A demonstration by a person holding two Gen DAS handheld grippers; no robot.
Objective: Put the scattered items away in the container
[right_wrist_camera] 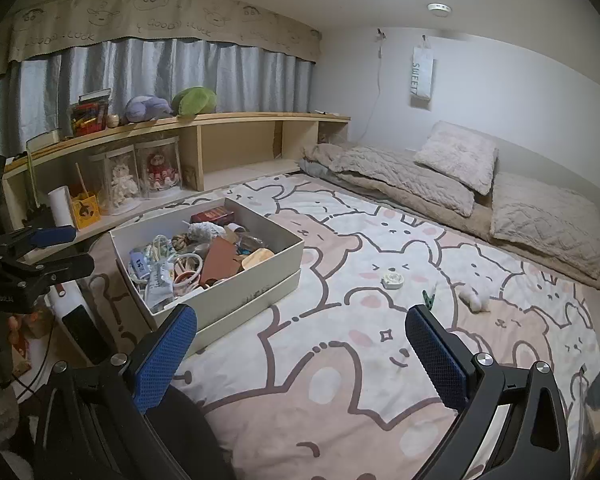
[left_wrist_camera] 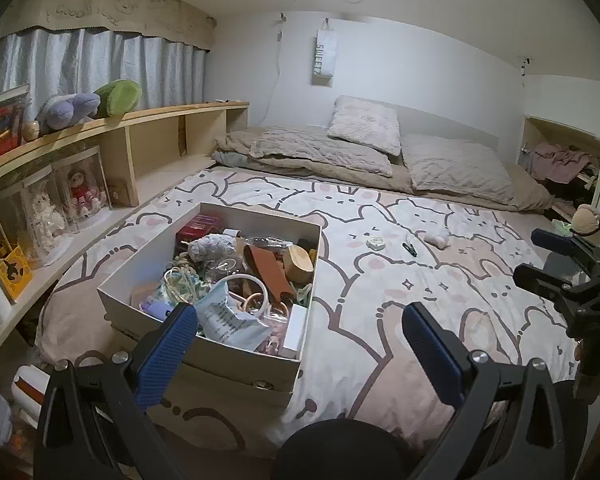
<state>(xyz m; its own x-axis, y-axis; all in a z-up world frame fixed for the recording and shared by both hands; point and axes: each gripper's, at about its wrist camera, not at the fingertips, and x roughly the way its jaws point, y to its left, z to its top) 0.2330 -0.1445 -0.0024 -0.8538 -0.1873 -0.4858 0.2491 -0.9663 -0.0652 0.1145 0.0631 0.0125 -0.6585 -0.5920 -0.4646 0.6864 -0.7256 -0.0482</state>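
Left wrist view: left hand-held gripper (left_wrist_camera: 300, 332) spread wide, nothing between its blue pads; left finger (left_wrist_camera: 168, 344) overlaps the near edge of the white cardboard box (left_wrist_camera: 236, 364) in the picture, contact cannot be told. Box sits on the bed's bear-print blanket (left_wrist_camera: 380, 320), left side, already heaped with clutter: brown leather piece (left_wrist_camera: 266, 268), white ring (left_wrist_camera: 252, 284), crinkled plastic packet (left_wrist_camera: 228, 316), red box (left_wrist_camera: 198, 226) at the far corner. Three loose items lie on the blanket right of the box, well apart from it: small round white tape measure (left_wrist_camera: 376, 243), dark clip (left_wrist_camera: 409, 249), white fluffy lump (left_wrist_camera: 438, 237). Right hand-held gripper (left_wrist_camera: 556, 256) seen at the right edge, fingers apart. This view alone shows a cream plush toy (left_wrist_camera: 588, 220) at the bed's right margin. Right wrist view: right hand-held gripper (right_wrist_camera: 300, 336) also spread, empty, above bare blanket. Here the clip (right_wrist_camera: 429, 300) reads green and stands just beyond the right finger (right_wrist_camera: 436, 356); tape measure (right_wrist_camera: 392, 281) and fluffy lump (right_wrist_camera: 474, 299) flank it. Box (right_wrist_camera: 228, 300) at left-centre; its stacked lower tray shows clearly only here. Left hand-held gripper (right_wrist_camera: 56, 248) at the left edge, fingers apart. Wooden shelf (right_wrist_camera: 240, 120) with two cased dolls behind the box.
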